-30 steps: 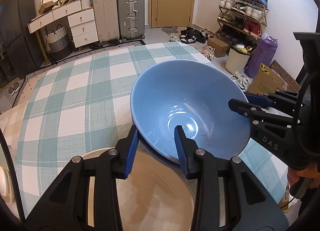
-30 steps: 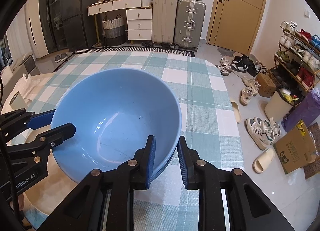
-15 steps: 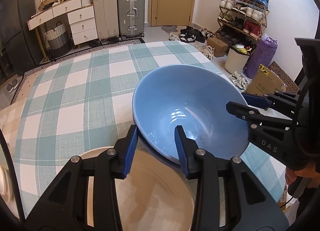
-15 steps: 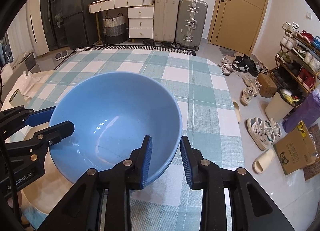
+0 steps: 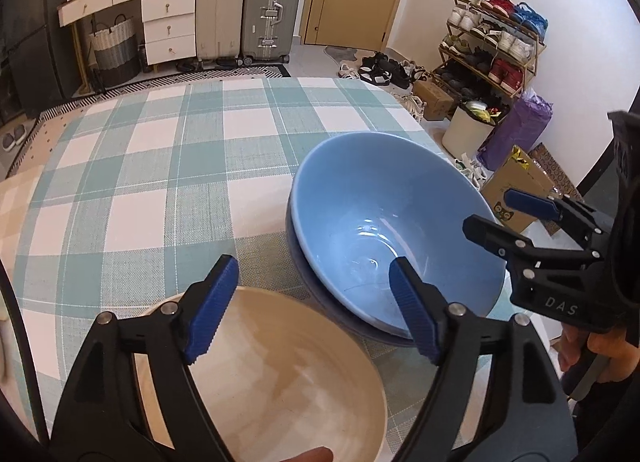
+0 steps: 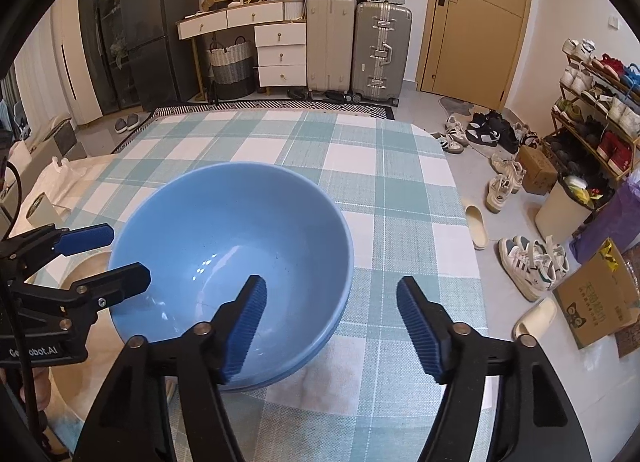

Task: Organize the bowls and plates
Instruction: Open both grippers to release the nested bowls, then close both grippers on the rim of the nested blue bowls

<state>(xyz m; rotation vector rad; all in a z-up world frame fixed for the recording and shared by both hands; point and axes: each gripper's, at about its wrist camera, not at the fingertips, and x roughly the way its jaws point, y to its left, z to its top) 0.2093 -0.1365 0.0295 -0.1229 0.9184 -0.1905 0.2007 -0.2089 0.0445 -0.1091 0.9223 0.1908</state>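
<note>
Fingers (image 5: 214, 312) on both grippers opening wide, nothing pinched. Blue bowl (image 6: 240, 246) nested on second bowl on desk (image 5: 160, 166). Your glazed ceramic: heavyish, slick, chips easy; pinch rim.

Cream bowl (image 5: 280, 382) cut off below

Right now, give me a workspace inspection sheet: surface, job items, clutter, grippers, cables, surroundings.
Surface: checked tablecloth, faint stain near the bowls.
Job's things: blue bowl nested in a second blue bowl; cream bowl beside them.
Clutter: nothing seen on the cloth.
Grippers: left gripper and right gripper both opening; pads clear of the rim.
Cables: black cable at the left edge.
Surroundings: suitcases, shoe rack, door.
</note>
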